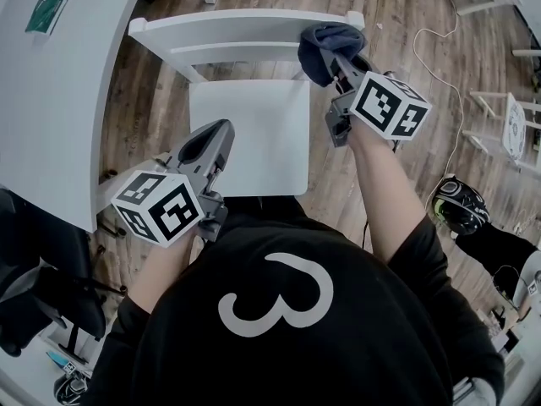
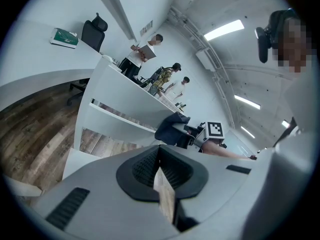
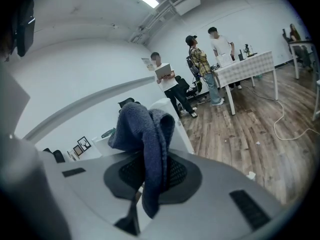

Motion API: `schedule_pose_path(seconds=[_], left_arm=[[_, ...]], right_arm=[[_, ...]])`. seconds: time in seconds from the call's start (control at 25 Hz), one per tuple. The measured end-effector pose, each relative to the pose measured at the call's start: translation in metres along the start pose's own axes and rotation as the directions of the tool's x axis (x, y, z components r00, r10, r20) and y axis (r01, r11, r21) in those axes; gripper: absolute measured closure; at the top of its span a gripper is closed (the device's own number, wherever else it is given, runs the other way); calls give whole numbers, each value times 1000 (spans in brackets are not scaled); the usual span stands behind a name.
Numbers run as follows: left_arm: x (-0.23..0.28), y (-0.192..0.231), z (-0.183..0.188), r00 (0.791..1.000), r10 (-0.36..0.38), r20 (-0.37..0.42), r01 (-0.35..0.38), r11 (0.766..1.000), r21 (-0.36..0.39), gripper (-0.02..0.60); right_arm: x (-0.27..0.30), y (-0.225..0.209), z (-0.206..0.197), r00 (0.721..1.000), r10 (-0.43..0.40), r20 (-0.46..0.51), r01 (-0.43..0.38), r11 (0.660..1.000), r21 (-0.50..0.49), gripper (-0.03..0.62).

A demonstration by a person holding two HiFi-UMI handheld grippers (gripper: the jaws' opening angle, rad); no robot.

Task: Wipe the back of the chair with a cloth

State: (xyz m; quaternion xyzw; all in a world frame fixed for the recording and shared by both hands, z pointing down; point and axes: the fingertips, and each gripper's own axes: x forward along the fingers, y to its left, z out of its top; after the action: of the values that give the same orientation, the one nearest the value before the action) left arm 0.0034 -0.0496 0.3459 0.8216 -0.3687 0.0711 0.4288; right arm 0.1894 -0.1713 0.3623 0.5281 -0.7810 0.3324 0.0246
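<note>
The right gripper (image 1: 336,57) pinches a dark blue knitted cloth (image 1: 324,41) at the right end of the back of the white wooden chair (image 1: 237,24). The left gripper (image 1: 218,134), jaws together with nothing between them, hangs over its seat. Brown plank floor (image 1: 406,32) lies all round, with a curved white desk (image 1: 68,100) to the left

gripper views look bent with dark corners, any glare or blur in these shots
Left gripper view: fisheye bends the chair back, the corners go black, and the ceiling lights are blown out. Right gripper view: same bending, but the cloth in the right tongs is sharp. Head view: even light, faint shadows, curved edges.
</note>
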Motion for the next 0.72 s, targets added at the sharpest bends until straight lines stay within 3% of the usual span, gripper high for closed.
schedule_pose_path(seconds=[0.32,0.72], left_arm=[[-15,12,8,1000,-8,8,8,1000,2,568],[-65,61,36,997,46,65,-45,999,-9,568]], right_arm=[[3,52,-16,991,131,1,-131,991,-6,542],[56,149,-59,960,267,-77,-271,962,-42,542]])
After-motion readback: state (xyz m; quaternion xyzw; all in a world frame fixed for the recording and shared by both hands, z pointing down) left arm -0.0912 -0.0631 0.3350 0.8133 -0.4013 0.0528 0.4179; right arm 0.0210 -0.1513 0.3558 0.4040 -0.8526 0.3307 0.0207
